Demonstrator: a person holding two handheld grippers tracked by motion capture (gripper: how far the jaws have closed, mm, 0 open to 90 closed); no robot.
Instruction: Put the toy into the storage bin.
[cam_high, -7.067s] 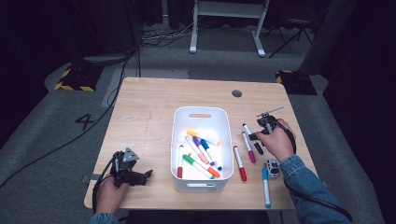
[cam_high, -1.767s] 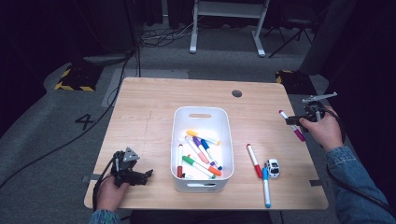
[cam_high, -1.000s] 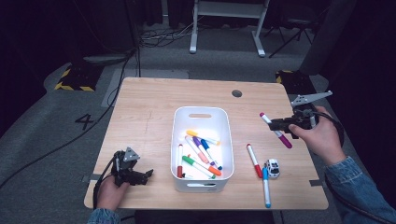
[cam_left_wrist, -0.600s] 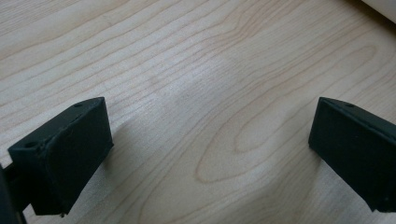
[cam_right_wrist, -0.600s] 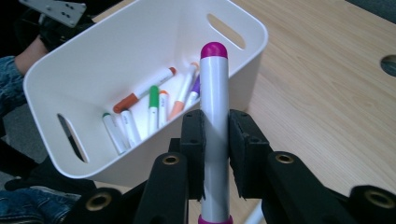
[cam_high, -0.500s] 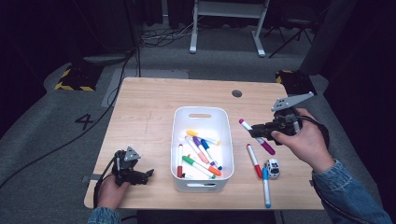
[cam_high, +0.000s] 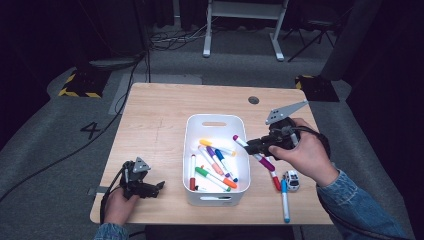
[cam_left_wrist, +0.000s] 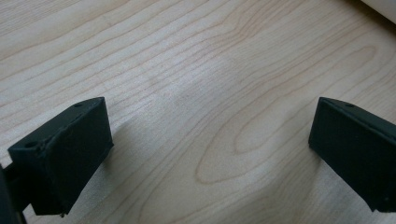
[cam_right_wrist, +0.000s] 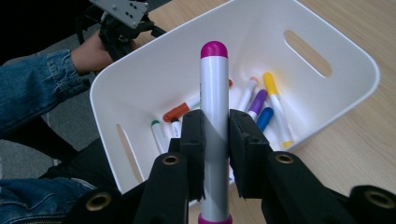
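Right gripper (cam_right_wrist: 215, 140): clenched on white-barrelled marker with magenta cap (cam_right_wrist: 214, 112), both black pads flat against barrel, capped end pointing away over near rim of white plastic bin with slotted handles (cam_right_wrist: 322, 32). Seen from high view: right gripper (cam_high: 255, 146) at bin's right wall (cam_high: 246, 150), marker (cam_high: 250, 149) slanting with capped tip just inside the rim, raised off light wooden worktop (cam_high: 155, 120). Changed over the last second or so: carried in from well out beyond worktop's right edge, moved leftward and lower to the bin's edge; half a second back, marker tip apart from bin, now over it. Meaning, as judgement: sorting of loose markers into bin appears under way, this one at the drop point, release not yet made. Bin contents: several markers lying loose, among them yellow-capped (cam_high: 216, 147), purple (cam_high: 214, 157), green (cam_high: 206, 174), red (cam_high: 193, 172). Remaining outside, on worktop right of bin: red marker (cam_high: 274, 180), blue marker (cam_high: 284, 200), small white toy car (cam_high: 291, 180) beside them. Left gripper (cam_left_wrist: 210, 140): jaws spread wide, nothing between, bare wood beneath; in high view left gripper (cam_high: 150, 188) resting at near left corner, well apart from bin, unchanged in place throughout.
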